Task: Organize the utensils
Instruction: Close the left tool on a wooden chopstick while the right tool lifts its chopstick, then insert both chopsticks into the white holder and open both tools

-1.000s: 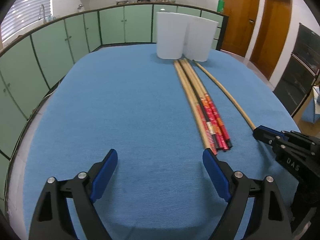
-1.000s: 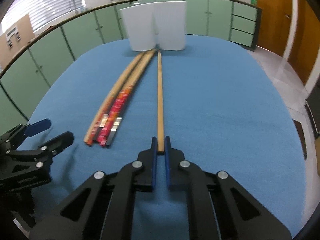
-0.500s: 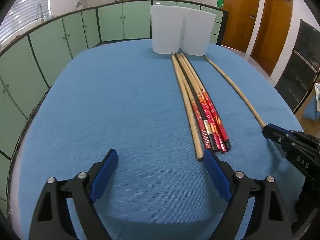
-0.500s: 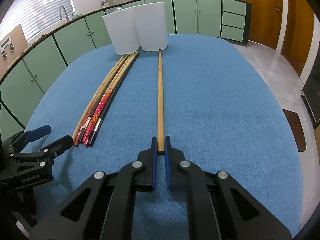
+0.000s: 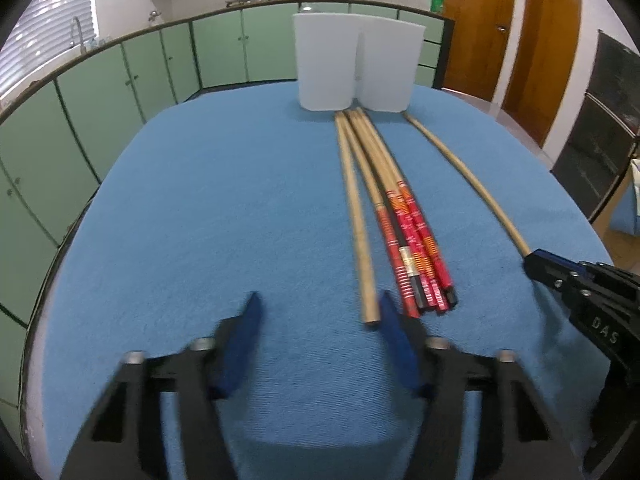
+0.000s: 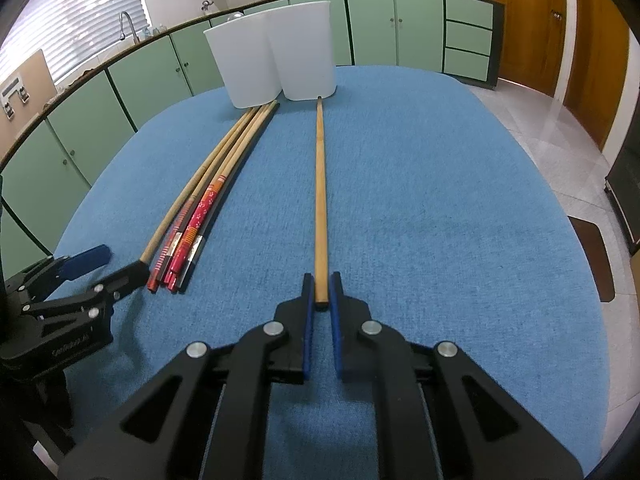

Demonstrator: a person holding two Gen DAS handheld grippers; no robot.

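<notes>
Chopsticks laid out on the blue cloth-covered surface point(image 6: 440, 200)

Two white plastic tubs point(image 6: 276, 56) stand at the far edge. The bundle of red-patterned and plain wooden chopsticks point(image 5: 400, 216) lies before them. The left tongs point(image 5: 320, 320) are spread around one plain stick's near end; the right tongs point(image 6: 321, 300) pinch a separate plain bamboo chopstick point(image 6: 320, 184).

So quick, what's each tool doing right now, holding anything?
Left tool: open, holding nothing, beside the chopstick bundle.
Right tool: closed on the single plain chopstick.
</notes>
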